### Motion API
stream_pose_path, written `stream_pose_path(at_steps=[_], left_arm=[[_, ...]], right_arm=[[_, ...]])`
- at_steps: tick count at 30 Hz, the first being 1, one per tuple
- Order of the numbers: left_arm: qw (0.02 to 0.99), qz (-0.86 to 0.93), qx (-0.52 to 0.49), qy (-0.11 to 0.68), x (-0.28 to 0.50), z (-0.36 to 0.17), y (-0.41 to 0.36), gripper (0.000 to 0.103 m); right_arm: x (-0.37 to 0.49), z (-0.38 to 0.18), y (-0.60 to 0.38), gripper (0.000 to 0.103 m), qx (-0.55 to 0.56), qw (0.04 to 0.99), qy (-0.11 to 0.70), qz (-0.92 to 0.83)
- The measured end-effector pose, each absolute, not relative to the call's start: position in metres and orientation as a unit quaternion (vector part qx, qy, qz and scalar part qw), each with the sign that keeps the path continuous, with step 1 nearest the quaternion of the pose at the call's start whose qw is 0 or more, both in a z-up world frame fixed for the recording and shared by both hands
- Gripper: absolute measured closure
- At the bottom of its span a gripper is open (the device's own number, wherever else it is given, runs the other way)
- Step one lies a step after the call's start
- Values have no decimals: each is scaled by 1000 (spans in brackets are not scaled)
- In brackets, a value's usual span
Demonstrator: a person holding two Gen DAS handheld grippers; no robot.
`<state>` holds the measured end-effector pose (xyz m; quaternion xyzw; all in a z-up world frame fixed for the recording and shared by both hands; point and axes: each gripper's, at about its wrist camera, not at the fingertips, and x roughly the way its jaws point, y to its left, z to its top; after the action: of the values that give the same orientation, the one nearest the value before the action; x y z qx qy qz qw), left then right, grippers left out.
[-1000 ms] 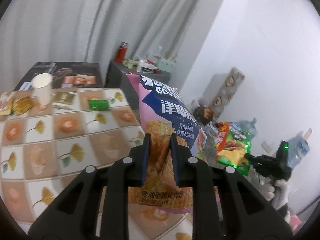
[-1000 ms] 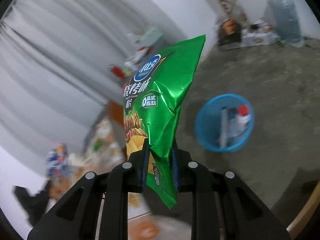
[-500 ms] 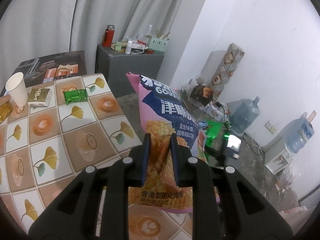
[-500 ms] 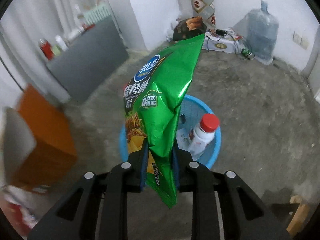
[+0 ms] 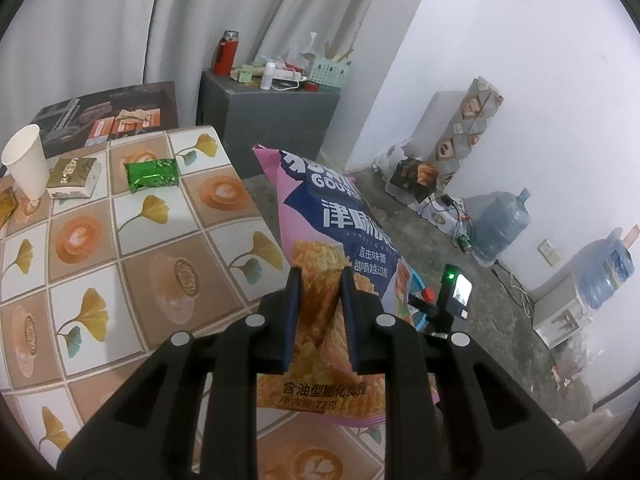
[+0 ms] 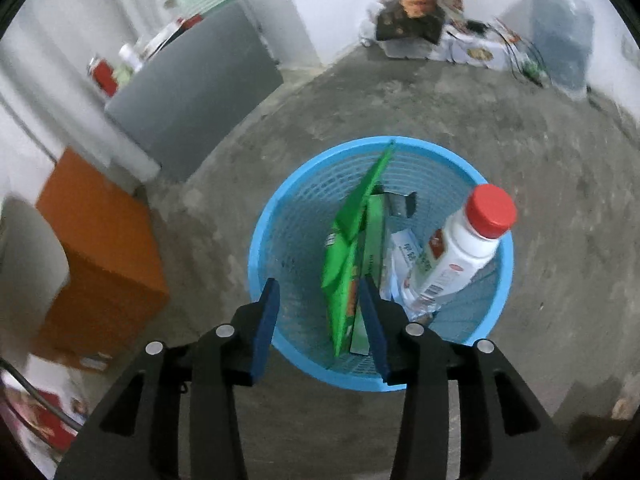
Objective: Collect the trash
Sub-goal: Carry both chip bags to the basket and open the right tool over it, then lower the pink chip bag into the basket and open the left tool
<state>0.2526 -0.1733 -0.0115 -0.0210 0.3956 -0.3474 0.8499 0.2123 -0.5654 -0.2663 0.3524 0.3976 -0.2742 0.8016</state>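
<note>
Right wrist: green chip bag [image 6: 347, 264] drops from just-opened right hand-held gripper [image 6: 322, 326] into basket [image 6: 280, 208].

The mouth of the blue basket [image 6: 280, 216] is partly blocked: its right side is taken by a leaning white bottle [image 6: 460, 256], and its middle by a green chip bag [image 6: 344, 264] and a green box [image 6: 374, 236] standing on edge. Open room is left along the inner left wall. The concrete floor [image 6: 360, 96] around the basket is bare, bounded to the left by an orange box [image 6: 100, 240] and a grey cabinet [image 6: 192, 96].
</note>
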Motion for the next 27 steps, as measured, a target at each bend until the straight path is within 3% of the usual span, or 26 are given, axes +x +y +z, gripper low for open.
stream_pose_path(at_steps=[6, 8, 9, 10, 15, 18, 27], left_arm=[[848, -354, -14, 395, 249, -11, -182, 85], [848, -353, -11, 394, 248, -10, -183, 85], [848, -353, -10, 395, 247, -10, -184, 85], [849, -352, -8, 395, 248, -9, -184, 85], [850, -348, -2, 395, 248, -8, -184, 85], [851, -345, -4, 396, 249, -7, -184, 85], [832, -369, 42, 413, 257, -12, -232, 85]], right_arm=[[240, -296, -590, 64, 368, 783, 423, -270], [251, -304, -590, 82, 364, 781, 434, -262], [261, -309, -586, 96, 359, 782, 441, -255], [266, -311, -585, 98, 353, 783, 445, -252], [301, -321, -557, 99, 300, 795, 470, -241], [295, -314, -549, 99, 323, 799, 451, -231], [160, -262, -536, 96, 415, 811, 357, -207]])
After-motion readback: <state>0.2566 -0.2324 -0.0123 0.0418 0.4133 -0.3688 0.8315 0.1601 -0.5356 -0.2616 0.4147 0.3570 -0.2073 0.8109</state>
